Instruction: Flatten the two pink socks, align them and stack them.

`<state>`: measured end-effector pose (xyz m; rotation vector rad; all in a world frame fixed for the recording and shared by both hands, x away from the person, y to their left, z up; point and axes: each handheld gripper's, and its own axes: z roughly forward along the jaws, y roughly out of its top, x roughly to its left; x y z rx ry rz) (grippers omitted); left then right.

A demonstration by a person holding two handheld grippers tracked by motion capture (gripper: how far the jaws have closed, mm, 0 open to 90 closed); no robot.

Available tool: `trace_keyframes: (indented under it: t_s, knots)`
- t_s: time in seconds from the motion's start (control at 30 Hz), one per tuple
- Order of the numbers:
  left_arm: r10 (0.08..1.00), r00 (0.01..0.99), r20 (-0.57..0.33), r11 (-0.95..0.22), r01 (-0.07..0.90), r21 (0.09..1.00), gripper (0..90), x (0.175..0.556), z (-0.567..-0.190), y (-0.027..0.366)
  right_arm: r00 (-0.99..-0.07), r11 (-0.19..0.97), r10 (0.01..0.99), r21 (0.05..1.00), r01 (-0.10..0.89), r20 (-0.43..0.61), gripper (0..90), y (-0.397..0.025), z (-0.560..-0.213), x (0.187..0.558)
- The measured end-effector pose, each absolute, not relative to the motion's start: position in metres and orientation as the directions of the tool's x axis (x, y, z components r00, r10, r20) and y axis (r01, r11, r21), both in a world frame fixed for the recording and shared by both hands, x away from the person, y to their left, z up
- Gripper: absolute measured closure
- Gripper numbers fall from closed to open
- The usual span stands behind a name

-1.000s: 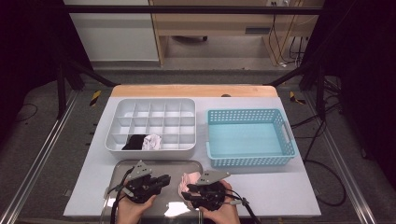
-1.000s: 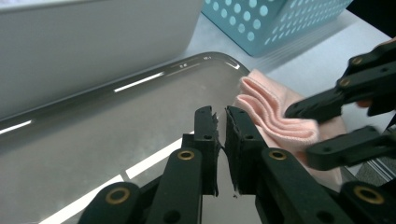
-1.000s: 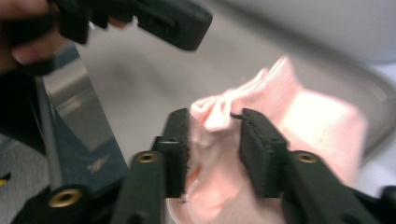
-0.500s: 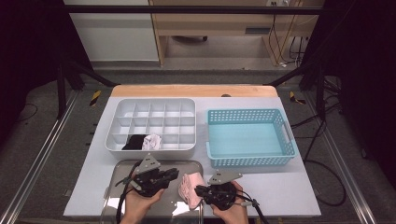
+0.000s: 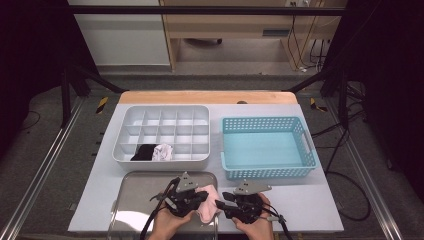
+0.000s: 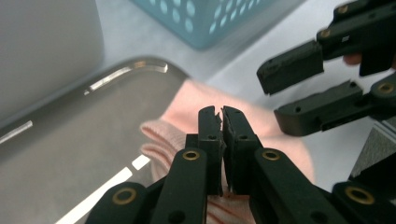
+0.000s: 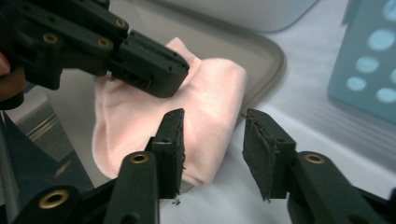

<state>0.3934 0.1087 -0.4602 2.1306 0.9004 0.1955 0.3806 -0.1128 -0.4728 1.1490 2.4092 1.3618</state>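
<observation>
A pink sock (image 5: 210, 204) lies folded over the right rim of a metal tray (image 5: 135, 200), partly on the white table cover. My left gripper (image 5: 202, 198) comes at it from the left and is shut on the sock's near edge; in the left gripper view its jaws (image 6: 222, 116) are pressed together over the pink sock (image 6: 187, 105). My right gripper (image 5: 226, 200) sits just right of the sock, open. In the right gripper view its jaws (image 7: 212, 128) stand on either side of the pink sock's (image 7: 210, 93) folded right edge without touching it.
A white compartment organizer (image 5: 160, 108) stands behind the tray, with a black sock (image 5: 144, 152) and a white sock (image 5: 163, 151) in its front cells. A blue basket (image 5: 267, 121) with nothing in it sits to the right. The table's front edge is close below both hands.
Both hands have moved slightly right and apart. The right gripper has come off the sock to its right side and now stands open; the left stays shut on the sock.
</observation>
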Motion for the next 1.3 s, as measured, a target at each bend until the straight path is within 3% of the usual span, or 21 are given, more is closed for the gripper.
trace_keyframes:
  t_s: [0.2, 0.5, 0.83, 1.1, 1.3]
  knots:
    - [0.663, 0.733, -0.153, -0.437, 0.545, 0.716, 86.9, 0.393, -0.467, 0.11, -0.682, 0.287, 0.675, 0.751, 0.595, 0.282, 56.4, -0.112, -0.485, 0.384]
    - [0.676, 0.724, -0.136, -0.438, 0.543, 0.716, 87.3, 0.391, -0.468, 0.107, -0.7, 0.305, 0.646, 0.738, 0.602, 0.304, 85.0, -0.109, -0.479, 0.381]
    - [0.684, 0.715, -0.146, -0.413, 0.544, 0.73, 84.2, 0.39, -0.463, 0.104, -0.731, 0.315, 0.638, 0.785, 0.534, 0.241, 85.8, -0.104, -0.457, 0.379]
    - [0.722, 0.674, -0.155, -0.328, 0.531, 0.782, 79.5, 0.382, -0.443, 0.149, -0.729, 0.318, 0.643, 0.784, 0.533, 0.235, 85.5, -0.104, -0.457, 0.378]
    - [0.725, 0.661, -0.191, -0.353, 0.596, 0.721, 81.1, 0.371, -0.463, 0.168, -0.736, 0.33, 0.64, 0.786, 0.522, 0.221, 85.3, -0.101, -0.456, 0.377]
